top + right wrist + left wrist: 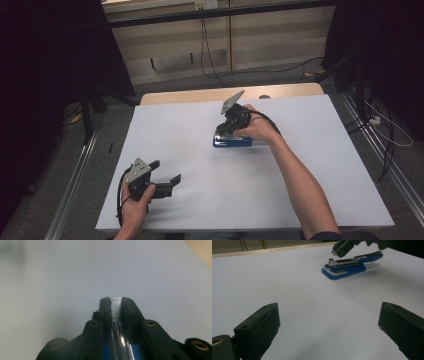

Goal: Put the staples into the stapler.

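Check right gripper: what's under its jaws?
A strip of staples is pinched in the right gripper; the open blue stapler lies directly below. Jaws cover the stapler's rear channel.

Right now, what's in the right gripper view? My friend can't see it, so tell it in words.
The right gripper is shut on a strip of staples, silvery and ridged, pinched between its two black jaws. Below the jaws lies the open blue stapler with its shiny metal channel. Behind it all is the plain white table.

Stapler (232, 141) on table (310, 165) centre, under right tongs (223, 131); left tongs (165, 172) near front-left edge.
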Demonstrator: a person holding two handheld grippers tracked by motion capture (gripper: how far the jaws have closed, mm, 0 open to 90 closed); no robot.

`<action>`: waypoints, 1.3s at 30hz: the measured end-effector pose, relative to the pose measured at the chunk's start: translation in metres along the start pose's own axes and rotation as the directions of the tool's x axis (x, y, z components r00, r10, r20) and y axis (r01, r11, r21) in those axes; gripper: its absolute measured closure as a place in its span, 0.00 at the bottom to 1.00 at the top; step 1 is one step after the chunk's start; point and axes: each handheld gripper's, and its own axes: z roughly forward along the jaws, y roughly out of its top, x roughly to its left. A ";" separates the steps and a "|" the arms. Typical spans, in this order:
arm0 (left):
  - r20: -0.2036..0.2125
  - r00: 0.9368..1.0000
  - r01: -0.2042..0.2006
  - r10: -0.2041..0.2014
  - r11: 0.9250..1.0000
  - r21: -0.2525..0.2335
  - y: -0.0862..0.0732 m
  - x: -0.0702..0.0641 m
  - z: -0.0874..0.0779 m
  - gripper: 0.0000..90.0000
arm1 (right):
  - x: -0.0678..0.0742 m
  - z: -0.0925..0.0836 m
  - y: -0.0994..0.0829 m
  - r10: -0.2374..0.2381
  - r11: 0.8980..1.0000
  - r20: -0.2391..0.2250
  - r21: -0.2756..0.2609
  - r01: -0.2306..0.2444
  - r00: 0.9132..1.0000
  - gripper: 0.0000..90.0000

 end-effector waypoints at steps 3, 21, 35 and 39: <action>-0.002 1.000 0.000 0.000 1.000 -0.001 0.000 0.000 0.000 0.04 | -0.002 0.000 -0.001 0.000 1.000 0.000 0.003 0.000 1.000 0.88; -0.005 1.000 0.003 -0.003 1.000 -0.008 0.000 0.000 -0.001 0.04 | -0.004 0.003 -0.006 -0.020 0.999 -0.019 0.027 0.020 1.000 0.88; -0.009 1.000 0.004 -0.004 1.000 -0.010 0.000 0.001 -0.002 0.04 | -0.006 0.003 -0.008 -0.039 0.998 -0.011 0.039 0.039 0.999 0.88; -0.009 1.000 0.007 -0.007 1.000 -0.011 0.000 0.001 -0.002 0.04 | -0.006 0.004 -0.009 -0.046 0.998 -0.024 0.047 0.047 0.999 0.88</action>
